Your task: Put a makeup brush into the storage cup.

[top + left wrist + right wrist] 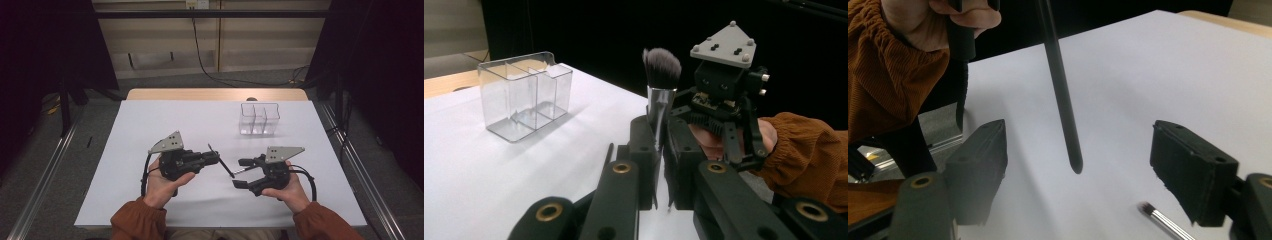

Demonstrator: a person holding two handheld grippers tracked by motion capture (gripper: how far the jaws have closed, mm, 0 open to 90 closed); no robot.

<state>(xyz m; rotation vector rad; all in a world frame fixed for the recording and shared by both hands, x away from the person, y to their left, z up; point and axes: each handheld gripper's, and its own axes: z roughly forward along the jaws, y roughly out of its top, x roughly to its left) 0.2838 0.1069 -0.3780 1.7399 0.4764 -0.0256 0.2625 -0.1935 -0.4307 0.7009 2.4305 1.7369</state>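
My left gripper [215, 158] is shut on a makeup brush [661, 67], clamped at its silver ferrule [658, 107] with the dark bristles upright in the left gripper view. The brush's black handle [226, 167] slants toward my right gripper [242, 173]. In the right gripper view the handle [1063, 105] hangs down between the two pads [980, 165], touching neither, with its tip just above the white table. My right gripper [1083, 172] is open. A second, thinner brush with a silver stem [1162, 220] lies on the table by the right pad.
A clear plastic organiser with three compartments [259, 119] stands empty at the back right of the white table [165, 125]; it sits left of the brush in the left gripper view [524, 95]. An orange sleeve [809, 155] shows behind the brush.
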